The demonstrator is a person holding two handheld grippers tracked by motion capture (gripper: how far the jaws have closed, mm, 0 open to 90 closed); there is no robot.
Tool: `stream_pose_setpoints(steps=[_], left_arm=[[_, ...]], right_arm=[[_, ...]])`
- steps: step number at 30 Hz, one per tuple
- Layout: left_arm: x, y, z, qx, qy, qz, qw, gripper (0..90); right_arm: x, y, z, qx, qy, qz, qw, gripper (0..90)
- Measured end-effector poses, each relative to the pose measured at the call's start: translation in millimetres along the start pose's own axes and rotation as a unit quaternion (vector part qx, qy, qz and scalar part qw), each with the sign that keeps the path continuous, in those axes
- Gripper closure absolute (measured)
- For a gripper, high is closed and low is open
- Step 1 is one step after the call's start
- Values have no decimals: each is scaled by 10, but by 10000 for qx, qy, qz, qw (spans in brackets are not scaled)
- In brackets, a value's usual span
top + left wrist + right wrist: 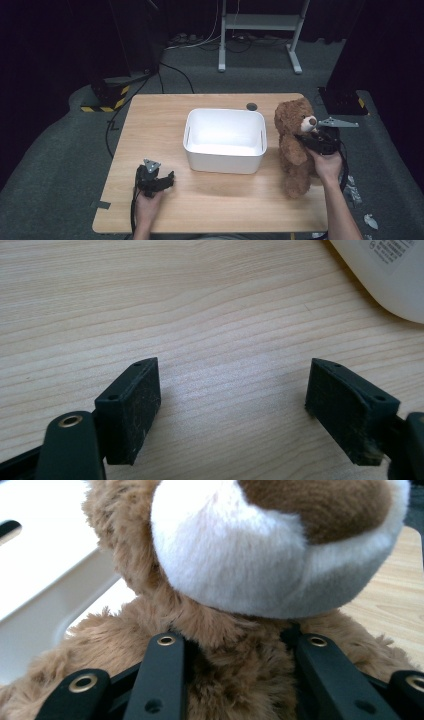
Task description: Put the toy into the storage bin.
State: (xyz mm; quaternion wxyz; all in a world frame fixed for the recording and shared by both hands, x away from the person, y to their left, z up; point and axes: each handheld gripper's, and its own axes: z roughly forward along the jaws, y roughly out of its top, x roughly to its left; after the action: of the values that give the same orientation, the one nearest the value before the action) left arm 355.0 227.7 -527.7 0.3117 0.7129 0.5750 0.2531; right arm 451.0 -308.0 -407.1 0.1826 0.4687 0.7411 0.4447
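Closest to the camera, the left gripper (pixel 159 183) sits low over the near left part of the wooden counter (pixel 215 200), in the person's left hand (pixel 146 206). Its fingers (pixel 131 407) are spread wide with nothing but bare wood grain between them, and the left gripper view catches a corner of the white bin (pixel 387 275) off to the upper right.

Over on the right side, the right gripper (pixel 320 141) is clamped onto the brown teddy bear (pixel 295 145), held by the person's right hand (pixel 328 165). In the right gripper view the black fingers (pixel 165 675) dig into the fur of the chest just under the white muzzle, so it's a proper grip on the plush. The bear is upright, facing right toward the gripper, feet down near the counter, just beside the bin's right wall.

The white bin (pixel 225 152) sits mid-counter, open top. Beyond it there's a small dark round thing (pixel 251 106) by the far edge, then grey floor with cables and a white frame stand (pixel 260 30).
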Motion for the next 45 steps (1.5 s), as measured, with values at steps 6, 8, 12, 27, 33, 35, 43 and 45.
stream_pose_setpoints(steps=[6, 8, 12, 27, 33, 35, 43, 45], left_arm=[[0, 0, 0, 1, 1, 2, 10000, 219], [0, 0, 0, -2, 2, 5, 10000, 218], [-1, 0, 1, -1, -5, 6, 10000, 218], [-4, 0, 3, -21, -3, -20, 10000, 217], [-3, 0, 3, -21, 2, -15, 10000, 217], [-4, 0, 3, -22, -3, -21, 10000, 217], [-3, 0, 3, -20, 2, -19, 10000, 217], [-3, 0, 2, -19, 2, -18, 10000, 217]], right_arm=[[18, 7, -118, -163, 162, 16, 9997, 683], [24, 5, -149, -175, 204, 37, 9996, 682], [57, 6, -216, -280, 277, 4, 9992, 679], [212, 104, -463, -518, 461, -217, 9974, 677], [271, 149, -536, -644, 551, -265, 9960, 677], [299, 176, -569, -668, 616, -263, 9955, 677], [360, 256, -637, -780, 749, -255, 9938, 677], [372, 270, -655, -789, 750, -268, 9937, 676]])
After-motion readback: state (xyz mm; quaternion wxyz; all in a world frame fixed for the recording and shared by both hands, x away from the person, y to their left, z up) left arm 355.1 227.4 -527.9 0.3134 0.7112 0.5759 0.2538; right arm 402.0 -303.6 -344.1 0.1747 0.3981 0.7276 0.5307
